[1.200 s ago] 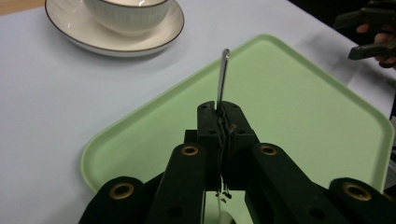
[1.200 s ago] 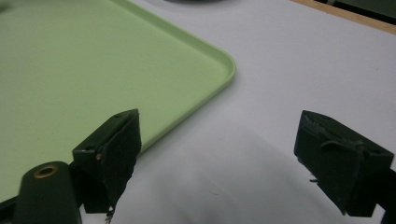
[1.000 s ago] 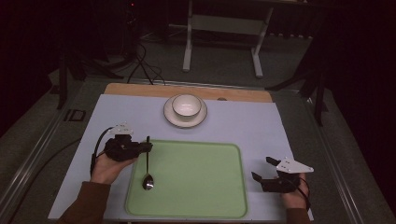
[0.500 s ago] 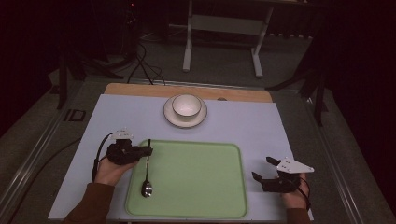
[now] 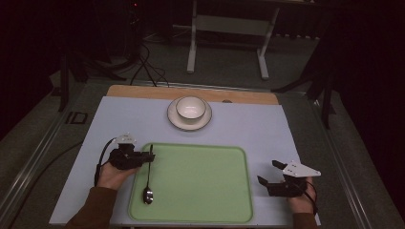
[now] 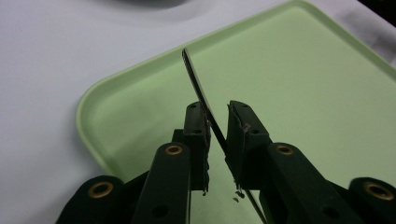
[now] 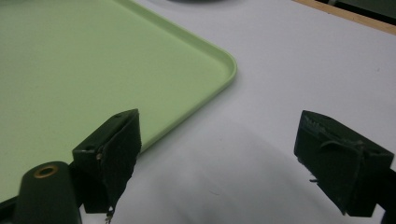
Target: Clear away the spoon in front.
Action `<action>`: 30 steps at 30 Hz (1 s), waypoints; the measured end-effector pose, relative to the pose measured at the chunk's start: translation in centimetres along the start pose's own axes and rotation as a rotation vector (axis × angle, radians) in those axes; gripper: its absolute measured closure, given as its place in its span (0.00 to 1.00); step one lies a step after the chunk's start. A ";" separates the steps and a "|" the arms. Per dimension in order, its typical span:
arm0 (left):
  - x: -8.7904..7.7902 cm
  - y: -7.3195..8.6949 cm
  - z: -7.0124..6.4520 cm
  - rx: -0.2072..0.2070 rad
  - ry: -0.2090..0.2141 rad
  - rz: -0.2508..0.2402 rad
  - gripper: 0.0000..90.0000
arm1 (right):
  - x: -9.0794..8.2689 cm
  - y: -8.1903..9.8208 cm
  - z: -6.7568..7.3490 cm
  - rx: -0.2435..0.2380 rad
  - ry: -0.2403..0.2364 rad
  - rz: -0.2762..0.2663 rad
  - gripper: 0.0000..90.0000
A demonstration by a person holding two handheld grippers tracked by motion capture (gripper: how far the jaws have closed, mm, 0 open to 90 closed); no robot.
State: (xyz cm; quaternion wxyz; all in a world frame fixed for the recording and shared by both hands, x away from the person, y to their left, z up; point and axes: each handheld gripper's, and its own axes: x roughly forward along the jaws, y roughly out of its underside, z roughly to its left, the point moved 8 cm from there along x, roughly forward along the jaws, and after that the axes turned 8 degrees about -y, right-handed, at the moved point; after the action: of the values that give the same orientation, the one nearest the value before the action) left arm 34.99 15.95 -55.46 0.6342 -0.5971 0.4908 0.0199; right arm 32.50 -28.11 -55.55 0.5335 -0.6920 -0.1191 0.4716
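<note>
As left gripper [image 5: 143, 158] sank, fingers just easing off spoon [image 5: 148, 177], bowl end now on tray [image 5: 200, 210], right gripper [image 5: 269, 173] fingers apart.

My high view is dim: the room behind sinks almost to black, while the pale surface [image 5: 239, 129] and the green tray [image 5: 200, 186] catch soft light from above. Shadows are faint and blurry-edged. My left tool [image 6: 215, 123] view is brighter, its near parts soft and out of focus. In my right tool [image 7: 217, 154] view a diffuse grey shadow lies between the jaws.
</note>
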 end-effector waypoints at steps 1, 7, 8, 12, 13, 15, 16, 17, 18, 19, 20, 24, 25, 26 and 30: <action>0.0 0.1 0.0 -0.003 0.001 0.000 0.86 | 0.0 0.0 0.0 0.001 0.000 0.000 0.16; 0.5 0.8 0.3 0.006 -0.010 0.029 0.86 | 0.0 0.0 0.0 0.000 -0.001 0.001 0.16; 0.6 0.9 0.3 0.009 -0.012 0.034 0.86 | 0.0 0.0 0.0 -0.001 -0.001 0.001 0.16; 0.9 1.3 0.4 0.018 -0.021 0.051 0.84 | 0.0 0.0 0.0 -0.001 -0.001 0.000 0.16; 1.0 1.4 0.4 0.019 -0.027 0.058 0.83 | 0.0 0.0 0.0 -0.001 -0.001 0.001 0.16; 1.1 1.5 0.5 0.018 -0.029 0.063 0.83 | 0.0 0.0 0.0 -0.001 -0.002 0.001 0.16; 1.1 1.5 0.6 0.020 -0.035 0.065 0.83 | 0.0 0.0 0.0 -0.001 -0.002 0.002 0.16; 1.1 1.6 0.6 0.021 -0.040 0.068 0.82 | 0.0 0.0 0.0 -0.001 -0.003 0.002 0.16; 1.2 1.7 0.7 0.025 -0.049 0.075 0.82 | 0.0 0.0 0.0 -0.001 -0.003 0.003 0.16; 1.3 1.7 0.8 0.025 -0.056 0.079 0.80 | 0.0 0.0 0.0 -0.001 -0.003 0.003 0.16; 1.3 1.8 0.9 0.026 -0.064 0.083 0.78 | 0.0 0.0 0.0 -0.001 -0.003 0.003 0.16; 1.6 1.8 1.1 0.034 -0.115 0.091 0.64 | 0.1 0.0 0.0 -0.002 -0.004 0.004 0.16; 1.7 1.8 1.1 0.040 -0.128 0.091 0.60 | 0.1 0.0 0.1 -0.003 -0.005 0.004 0.16; 1.8 1.7 1.2 0.050 -0.139 0.088 0.57 | 0.1 0.0 0.1 -0.003 -0.005 0.004 0.16; 2.2 1.4 1.4 0.071 -0.179 0.074 0.45 | 0.2 0.0 0.1 -0.007 -0.007 0.008 0.16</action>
State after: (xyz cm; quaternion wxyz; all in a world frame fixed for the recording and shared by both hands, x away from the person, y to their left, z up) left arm 36.10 16.19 -58.13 0.6950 -0.5515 0.4543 0.0795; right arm 32.55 -27.93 -55.67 0.5287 -0.6927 -0.1197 0.4758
